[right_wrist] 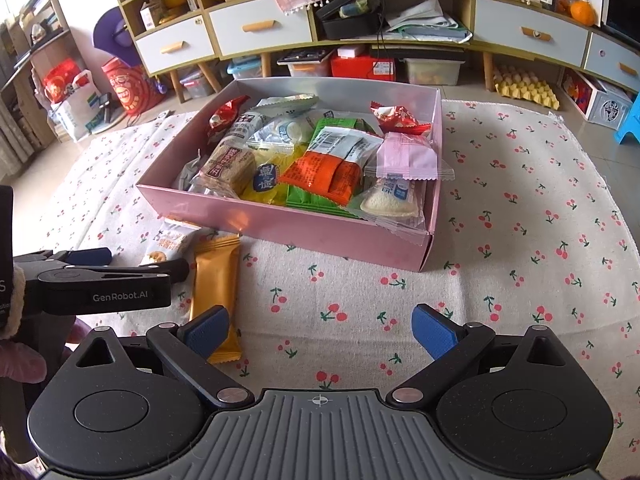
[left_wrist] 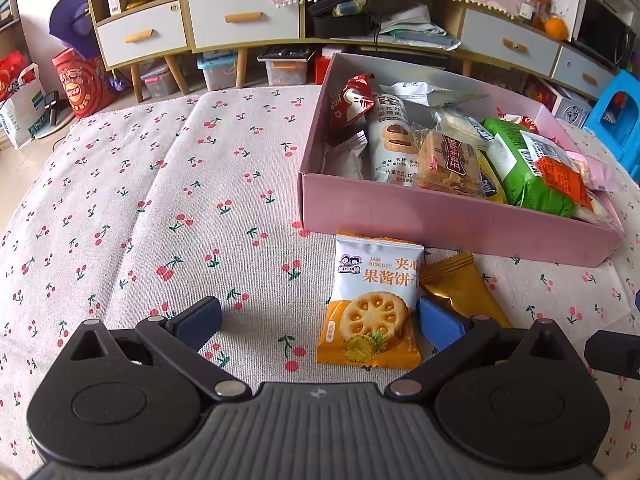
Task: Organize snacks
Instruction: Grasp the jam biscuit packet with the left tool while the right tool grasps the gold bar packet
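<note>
Fingers on my left gripper are spread wide and hold nothing; the jam biscuit packet lies flat on the cherry-print counter between them, nearer the right pad. My right gripper is likewise released and empty, low over the cloth, its left pad over the end of the gold wrapper. Both loose snacks lie just in front of the pink box, which is already crowded. I judge the last pickups are in hand: next I must centre the left gripper on the biscuit packet, close, and lift it over the wall.
</note>
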### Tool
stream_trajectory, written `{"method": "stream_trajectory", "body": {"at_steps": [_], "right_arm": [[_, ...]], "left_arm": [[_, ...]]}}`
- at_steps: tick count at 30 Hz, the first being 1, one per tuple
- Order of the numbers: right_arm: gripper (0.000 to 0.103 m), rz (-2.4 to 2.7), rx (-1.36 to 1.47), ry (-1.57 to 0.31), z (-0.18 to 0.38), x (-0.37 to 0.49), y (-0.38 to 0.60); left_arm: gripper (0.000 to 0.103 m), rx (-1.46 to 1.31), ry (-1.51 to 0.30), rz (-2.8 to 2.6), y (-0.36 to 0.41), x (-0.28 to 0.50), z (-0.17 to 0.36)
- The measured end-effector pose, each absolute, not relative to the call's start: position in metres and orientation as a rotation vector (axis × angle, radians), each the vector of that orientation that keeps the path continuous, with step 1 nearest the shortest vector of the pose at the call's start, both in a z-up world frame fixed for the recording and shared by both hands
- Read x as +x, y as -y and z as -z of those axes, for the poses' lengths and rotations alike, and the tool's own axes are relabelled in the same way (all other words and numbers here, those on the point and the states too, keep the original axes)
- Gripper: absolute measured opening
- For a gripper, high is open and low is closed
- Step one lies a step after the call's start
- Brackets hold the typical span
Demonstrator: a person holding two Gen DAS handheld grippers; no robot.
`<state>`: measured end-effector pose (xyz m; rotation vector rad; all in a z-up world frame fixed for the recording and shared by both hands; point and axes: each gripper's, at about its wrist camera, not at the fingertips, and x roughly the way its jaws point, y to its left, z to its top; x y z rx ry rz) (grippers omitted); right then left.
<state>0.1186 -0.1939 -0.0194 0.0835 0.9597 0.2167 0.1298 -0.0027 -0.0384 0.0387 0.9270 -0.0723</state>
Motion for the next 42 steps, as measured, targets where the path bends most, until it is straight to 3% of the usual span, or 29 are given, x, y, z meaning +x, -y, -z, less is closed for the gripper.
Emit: {"method": "stream_trajectory", "body": {"at_steps": [4,12,13,17,42], "right_arm": [[0.099,-0.234,0.069,-0.961,0.02,0.119,0.188],[0.099,-0.236,0.06,-0.975,0.024,0.122,0.179],[0.099,-0.237,0.062,-0.976,0.024,0.122,0.178],[0.099,-0.246,0.059,-0.974,0.023,0.123,0.171],[0.098,-0.278,-0.056,-1.027,0.043,0.139,0.104]], "left_arm": [[0.099,0.034,-0.93,0.082,0.0,0.13,0.037],[0.043,0.03,-0.901,0.089,-0.011,0.128,0.029],[0.041,0.027,-0.901,0.087,-0.012,0.128,0.029],[0.037,-0.002,-0.91,0.097,-0.019,0.13,0.027],[0.036,-0.032,-0.948,0.082,-0.065,0.113,0.014]]}}
